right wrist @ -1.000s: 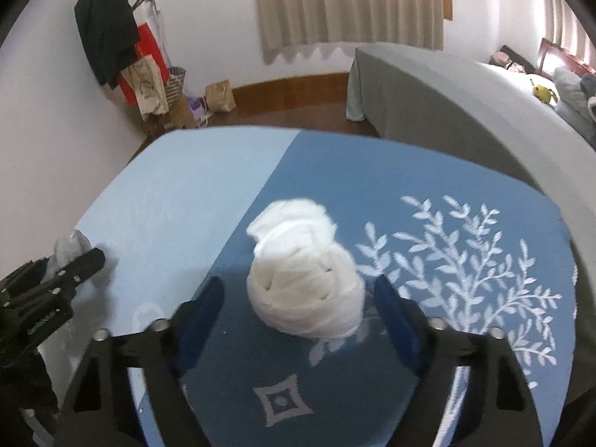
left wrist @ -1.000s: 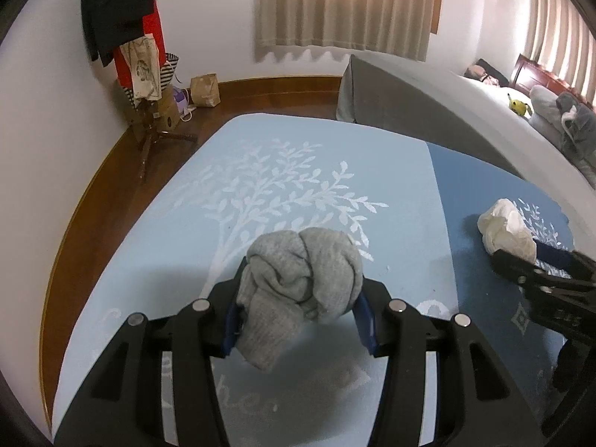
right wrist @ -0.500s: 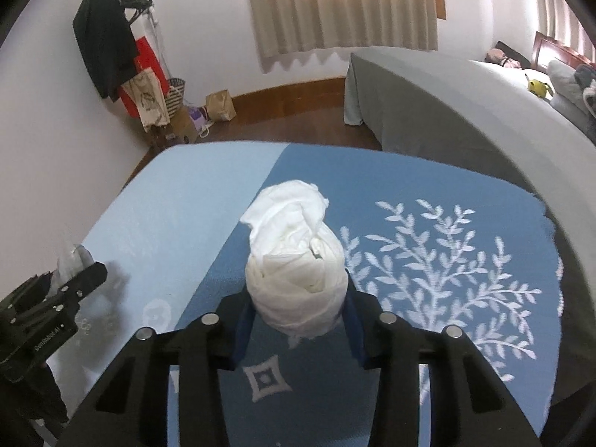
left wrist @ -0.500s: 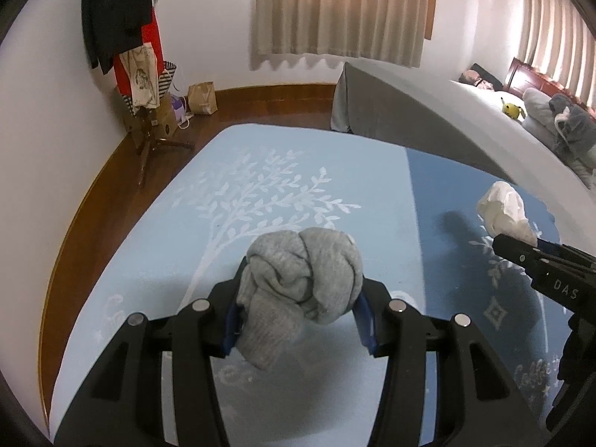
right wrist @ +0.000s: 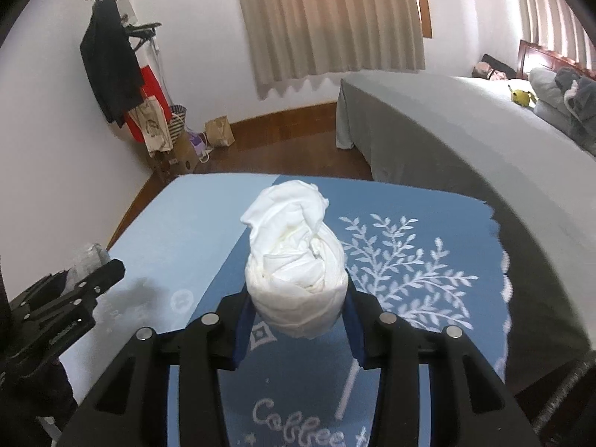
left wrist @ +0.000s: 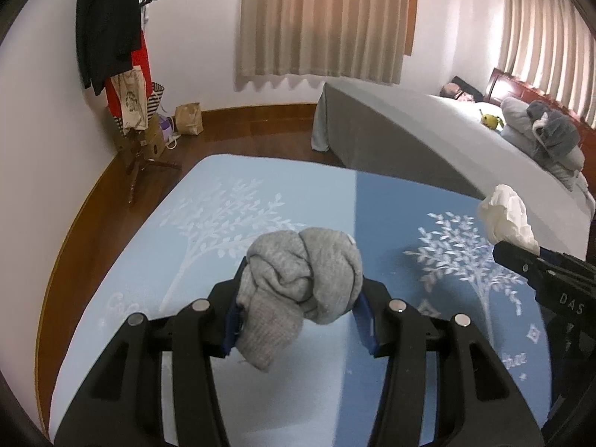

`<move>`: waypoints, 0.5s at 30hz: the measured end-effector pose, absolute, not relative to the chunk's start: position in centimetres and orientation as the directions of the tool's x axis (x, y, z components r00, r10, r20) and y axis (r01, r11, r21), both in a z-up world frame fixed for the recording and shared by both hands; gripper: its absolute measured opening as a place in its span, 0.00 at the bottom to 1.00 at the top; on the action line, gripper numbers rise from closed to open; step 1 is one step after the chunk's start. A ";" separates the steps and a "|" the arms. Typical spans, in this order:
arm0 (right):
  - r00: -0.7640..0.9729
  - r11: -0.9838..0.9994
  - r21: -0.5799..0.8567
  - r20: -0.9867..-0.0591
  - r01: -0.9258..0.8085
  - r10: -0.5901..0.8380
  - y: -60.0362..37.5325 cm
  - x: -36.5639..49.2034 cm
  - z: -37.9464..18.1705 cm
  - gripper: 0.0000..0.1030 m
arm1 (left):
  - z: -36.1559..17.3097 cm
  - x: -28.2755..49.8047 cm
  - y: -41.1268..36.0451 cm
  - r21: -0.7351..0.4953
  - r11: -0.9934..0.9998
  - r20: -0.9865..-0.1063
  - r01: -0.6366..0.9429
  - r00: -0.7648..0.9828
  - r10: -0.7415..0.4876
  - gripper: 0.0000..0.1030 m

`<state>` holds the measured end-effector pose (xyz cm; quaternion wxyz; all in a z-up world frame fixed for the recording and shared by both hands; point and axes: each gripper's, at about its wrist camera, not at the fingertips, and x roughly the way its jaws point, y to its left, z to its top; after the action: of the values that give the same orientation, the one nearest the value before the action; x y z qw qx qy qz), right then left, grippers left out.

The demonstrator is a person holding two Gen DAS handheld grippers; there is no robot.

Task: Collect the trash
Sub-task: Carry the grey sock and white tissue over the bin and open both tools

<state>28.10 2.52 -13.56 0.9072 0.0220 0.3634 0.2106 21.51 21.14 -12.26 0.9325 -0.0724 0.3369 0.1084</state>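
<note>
With both bundles clamped and clear of the blue tree-print cloth (left wrist: pixel 231 201) that covers the bench, the task stands at the carry step: pickup is complete and disposal remains.

Left hand-held gripper (left wrist: pixel 298 320), lower centre of its own frame: the blue pads press on both flanks of a grey knitted bundle (left wrist: pixel 301 275), which resembles a balled sock. One loose end hangs below the pads.

Right hand-held gripper (right wrist: pixel 294 320), lower centre of its own frame: its jaws have just been closing, and the pads now grip a white crumpled wad (right wrist: pixel 294 257), paper or thin cloth; which one cannot be told. The wad stands upright between the pads, its upper half protruding above them. The same wad appears at the right edge of the left wrist frame.

No waste bin or trash bag is visible in either frame. The next move therefore calls for locating a receptacle, carrying both items to it with the grips maintained, and parting the jaws only when each item is above the opening. The soft grey bundle may slip if the grip relaxes.
</note>
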 end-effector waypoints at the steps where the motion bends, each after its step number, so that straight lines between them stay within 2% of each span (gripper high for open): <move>1: 0.652 0.910 0.197 -0.644 -0.364 0.400 2.2 27.7 -13.2 0.41 | -11.8 21.2 20.6 -0.063 0.967 -0.638 -0.245 0.756 0.150 0.46; 15: 0.716 0.916 0.197 -0.574 -0.350 0.397 -2.9 21.5 -8.6 0.41 | -8.1 16.9 14.9 -0.082 0.980 -0.595 -0.179 0.798 0.095 0.47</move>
<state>21.52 -2.93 -8.59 0.9256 0.0370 0.3179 0.2020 16.89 14.95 -8.15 0.9459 -0.0672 0.3091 0.0724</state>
